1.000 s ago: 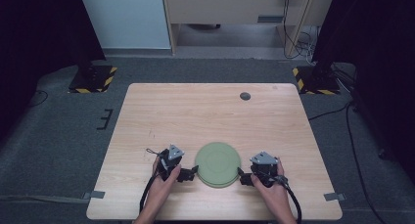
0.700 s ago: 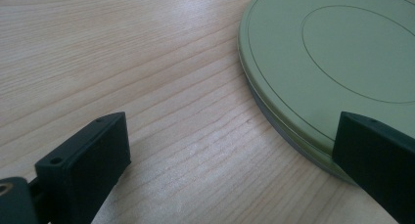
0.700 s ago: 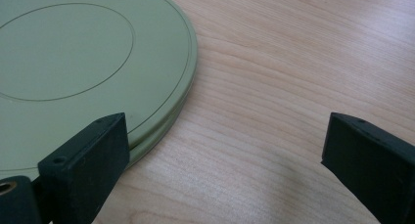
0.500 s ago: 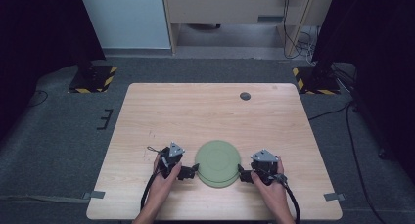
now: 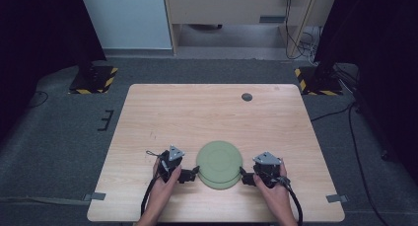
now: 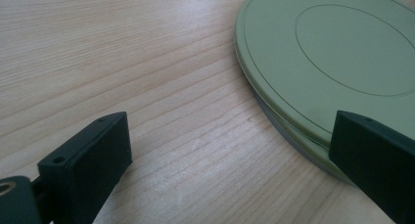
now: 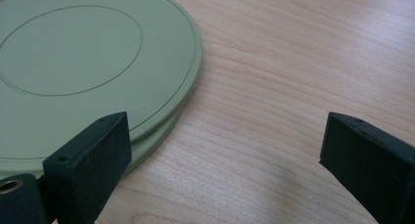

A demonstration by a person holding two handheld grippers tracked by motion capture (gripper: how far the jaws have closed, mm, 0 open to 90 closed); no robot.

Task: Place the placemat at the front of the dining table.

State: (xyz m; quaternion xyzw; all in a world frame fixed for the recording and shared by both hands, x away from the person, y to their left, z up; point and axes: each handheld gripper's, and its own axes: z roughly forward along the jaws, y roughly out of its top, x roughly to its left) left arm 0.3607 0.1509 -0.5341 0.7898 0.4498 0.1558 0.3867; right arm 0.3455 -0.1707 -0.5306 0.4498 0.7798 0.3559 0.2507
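high view first: next to the frame half a second back, almost nothing differs. the green plate (image 5: 219, 164) sits on the same spot at the near middle of the wooden table (image 5: 197, 112), and both hands flank it as before, the left hand maybe a shade closer in, hard to be sure. the left gripper (image 5: 189, 174) is at the plate's left edge, the right gripper (image 5: 244, 177) at its right edge, each with a grey three-cornered plate on top and a black cable trailing back toward the person. a small dark round disc (image 5: 247, 96) lies well apart near the far edge of the table. the plate is round, pale sage green, matte, with a fainter inner circle.

left gripper view: the jaws stand wide apart with nothing between them but bare wood. the green plate (image 6: 333, 62) fills the upper right, and the right-hand jaw overlaps its near rim; whether it touches cannot be told. a thin groove rings the flat centre, and at the rim a second green edge shows beneath, so it reads as two plates stacked.

right gripper view: jaws again spread wide, gripping nothing. the plate (image 7: 88, 72) lies upper left, the left-hand jaw over its rim, the doubled edge visible here too.

no brand, label or writing can be read anywhere on it.
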